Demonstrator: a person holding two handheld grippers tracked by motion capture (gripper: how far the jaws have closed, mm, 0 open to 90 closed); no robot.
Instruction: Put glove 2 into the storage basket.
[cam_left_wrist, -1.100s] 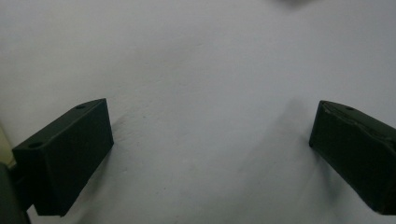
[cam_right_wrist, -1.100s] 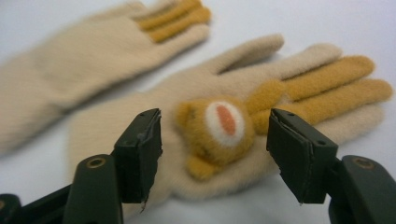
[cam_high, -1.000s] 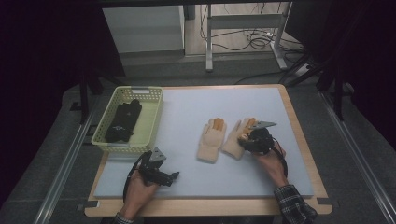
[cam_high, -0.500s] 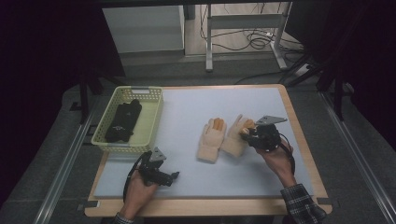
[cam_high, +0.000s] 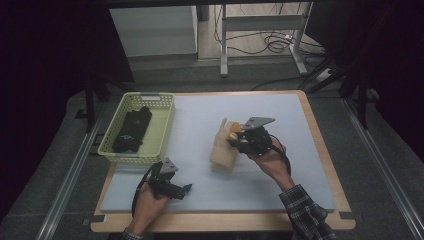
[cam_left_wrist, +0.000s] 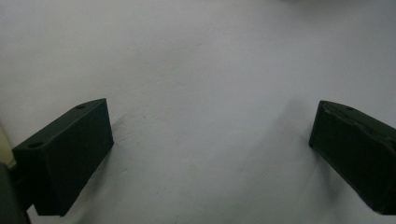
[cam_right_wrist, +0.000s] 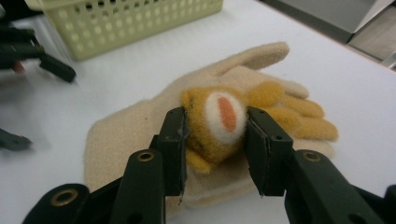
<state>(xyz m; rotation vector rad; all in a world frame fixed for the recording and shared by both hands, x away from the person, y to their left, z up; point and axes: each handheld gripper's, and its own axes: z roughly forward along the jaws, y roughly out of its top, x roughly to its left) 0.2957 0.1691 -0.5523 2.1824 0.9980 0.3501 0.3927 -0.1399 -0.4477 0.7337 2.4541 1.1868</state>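
The basket (cam_high: 161, 131) sits at the mat's (cam_high: 200, 120) left edge – a black garment (cam_high: 132, 129) in it; the gloves (cam_high: 223, 150) lie mid-mat, right of it.

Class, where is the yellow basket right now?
In the high view, the yellow basket sits at the table's far left, holding dark gloves, left of the cream gloves.

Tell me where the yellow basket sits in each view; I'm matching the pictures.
High view: yellow basket, upper left of the table.
Right gripper view: yellow basket at top left, beyond the beige glove.
Left gripper view: white mat between the jaws of the left tool.
Shared landmark: the white mat.
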